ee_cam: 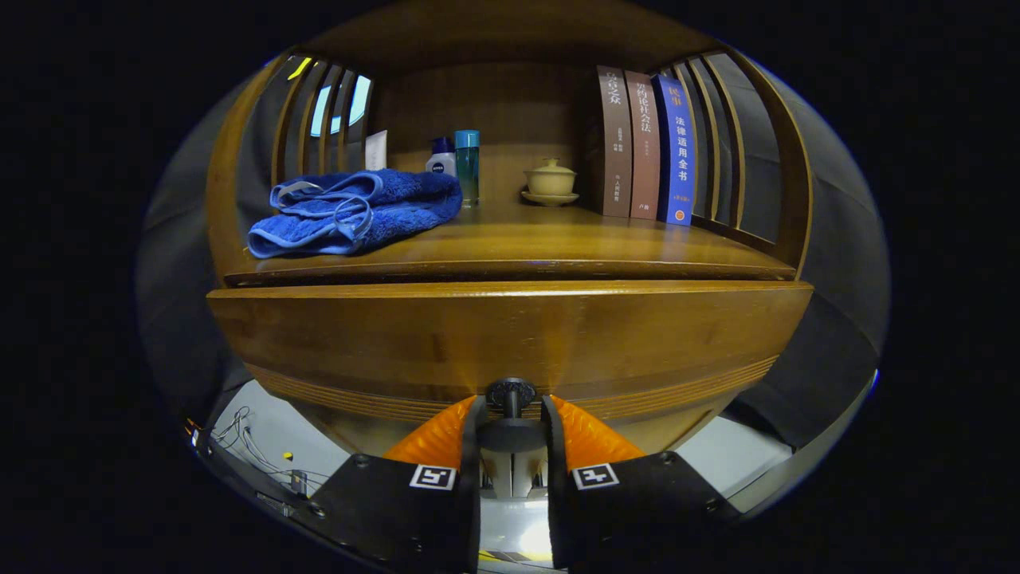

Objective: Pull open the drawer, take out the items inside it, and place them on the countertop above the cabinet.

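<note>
A wooden drawer front [510, 335] fills the space just ahead of me, below the countertop [542, 243]. Its dark round knob [510, 395] sits between my fingertips, and my gripper [511, 414] is shut on it, a finger pressing on each side. The drawer front stands slightly out from the cabinet, with a thin dark gap under the countertop edge. The drawer's inside is hidden. A folded blue towel [355, 211] lies on the countertop at the left.
At the back of the countertop stand two bottles [456, 163], a small lidded ceramic cup on a saucer [550, 182], and three upright books [645, 143] at the right. Slatted wooden side panels close both ends. Cables lie on the floor at the lower left.
</note>
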The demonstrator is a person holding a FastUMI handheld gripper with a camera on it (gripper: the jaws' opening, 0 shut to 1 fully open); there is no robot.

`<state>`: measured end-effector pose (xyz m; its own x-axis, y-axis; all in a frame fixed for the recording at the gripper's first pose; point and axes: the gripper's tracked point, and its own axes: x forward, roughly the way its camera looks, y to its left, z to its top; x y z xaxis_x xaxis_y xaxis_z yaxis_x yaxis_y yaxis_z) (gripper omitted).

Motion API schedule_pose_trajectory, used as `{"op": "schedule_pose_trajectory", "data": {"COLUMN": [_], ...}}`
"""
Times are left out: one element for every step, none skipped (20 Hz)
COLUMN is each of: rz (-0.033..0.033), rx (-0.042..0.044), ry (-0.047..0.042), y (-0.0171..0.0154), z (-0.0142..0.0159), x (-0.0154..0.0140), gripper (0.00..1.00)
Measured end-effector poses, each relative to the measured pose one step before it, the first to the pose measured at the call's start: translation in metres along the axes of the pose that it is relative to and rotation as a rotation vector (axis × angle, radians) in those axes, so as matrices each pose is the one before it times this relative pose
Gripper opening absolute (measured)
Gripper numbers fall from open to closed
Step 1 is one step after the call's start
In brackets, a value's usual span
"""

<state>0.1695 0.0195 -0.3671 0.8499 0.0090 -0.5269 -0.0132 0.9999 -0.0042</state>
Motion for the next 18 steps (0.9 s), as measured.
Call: {"op": "schedule_pose_trajectory", "data": {"rz": [0.00177, 0.00043, -0.00135, -0.00023, -0.00154, -0.00127, 0.00070, 0.00158, 0.00001, 0.00064, 0.00070, 0.00093, 0.00159, 0.00046, -0.00005, 0.00050, 0.00075, -0.00103], "rx": [0.00244, 0.00393, 0.00286, 0.00135, -0.00225, -0.00238, -0.00128, -0.00200, -0.00223, 0.00090, 0.00206, 0.00343, 0.00317, 0.00469, 0.00300, 0.00017, 0.00010, 0.00064], "ry": [0.00557, 0.00691, 0.00565, 0.00548, 0.00592, 0.00434, 0.00387, 0.00500, 0.00570, 0.00475, 0.00498, 0.00539, 0.00471, 0.00445, 0.00400, 0.00699, 0.00550, 0.00360], "y": [0.00061, -0.00062, -0.00147, -0.00010, -0.00049, 0.00011, -0.00007, 0.00020, -0.00032, -0.00051, 0.00007, -0.00024, -0.00027, -0.00063, -0.00085, -0.00036, -0.00063, -0.00076], "z": [-0.00267, -0.00288, -0.00391, -0.00308, -0.00441, -0.00467, -0.00377, -0.00397, -0.00466, -0.00316, -0.00348, -0.00323, -0.00381, -0.00338, -0.00376, -0.00263, -0.00396, -0.00306], "x": [-0.00544, -0.00665, -0.00731, -0.00764, -0.00777, -0.00926, -0.00647, -0.00771, -0.00788, -0.00735, -0.00623, -0.00571, -0.00586, -0.00544, -0.00570, -0.00505, -0.00589, -0.00636], "gripper": [0.39, 0.39, 0.39, 0.39, 0.39, 0.38, 0.38, 0.38, 0.38, 0.38, 0.38, 0.38, 0.38, 0.38, 0.38, 0.38, 0.38, 0.38]}}
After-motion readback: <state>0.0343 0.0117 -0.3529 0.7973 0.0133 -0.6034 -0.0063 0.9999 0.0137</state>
